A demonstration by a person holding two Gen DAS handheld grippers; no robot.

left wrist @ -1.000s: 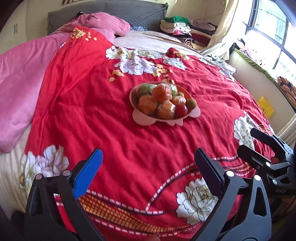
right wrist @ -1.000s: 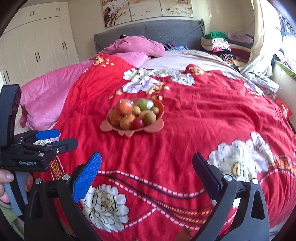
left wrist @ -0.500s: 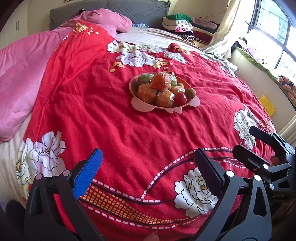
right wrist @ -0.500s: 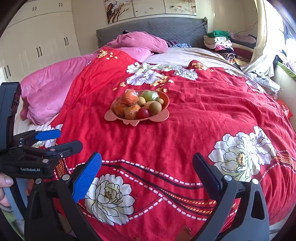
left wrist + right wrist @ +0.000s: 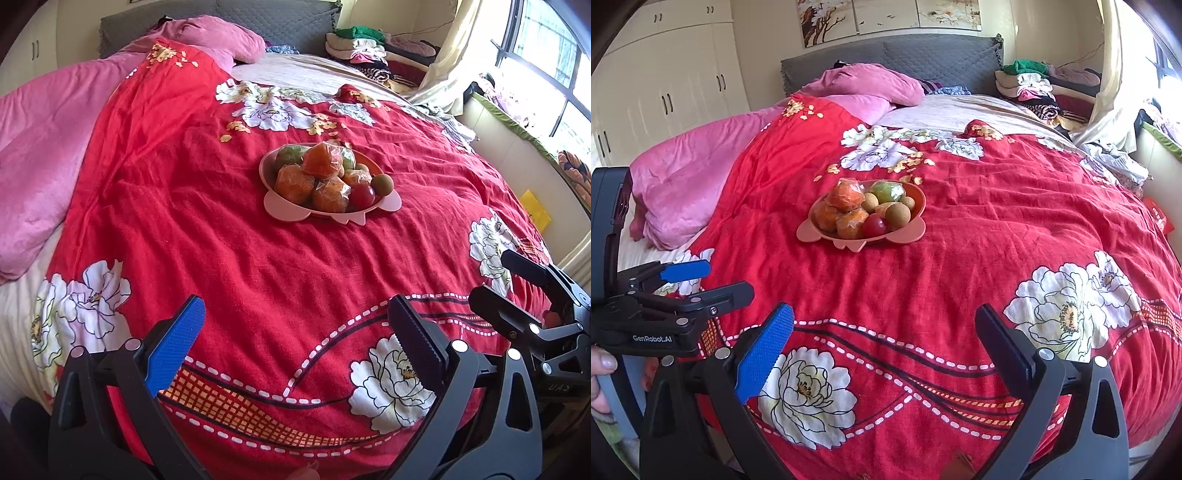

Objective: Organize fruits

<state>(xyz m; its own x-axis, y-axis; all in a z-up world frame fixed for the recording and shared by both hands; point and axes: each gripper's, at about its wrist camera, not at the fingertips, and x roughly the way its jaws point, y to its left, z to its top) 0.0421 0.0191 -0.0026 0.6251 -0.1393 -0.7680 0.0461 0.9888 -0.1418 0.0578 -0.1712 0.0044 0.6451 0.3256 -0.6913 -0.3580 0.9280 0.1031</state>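
A pink plate (image 5: 280, 211) (image 5: 812, 235) rests on the red floral bedspread in the middle of the bed. It is piled with fruit: wrapped oranges (image 5: 293, 183) (image 5: 846, 195), a red fruit (image 5: 361, 195) (image 5: 874, 225), brown round fruits (image 5: 381, 183) (image 5: 898, 214) and a green wrapped fruit (image 5: 886, 191). My left gripper (image 5: 295, 306) (image 5: 724, 279) is open and holds nothing, well short of the plate. My right gripper (image 5: 884, 314) (image 5: 517, 295) is also open with nothing in it, beside the left one near the bed's foot.
The red bedspread (image 5: 997, 229) covers most of the bed. A pink quilt (image 5: 683, 177) lies along the left side, with pillows at the grey headboard (image 5: 894, 55). Folded clothes (image 5: 1030, 85) are stacked at the back right. A hand (image 5: 600, 373) holds the left gripper.
Both cameras tilted slightly, so the plate sits a little higher in the left wrist view. Both grippers stayed open. The fruit did not move.
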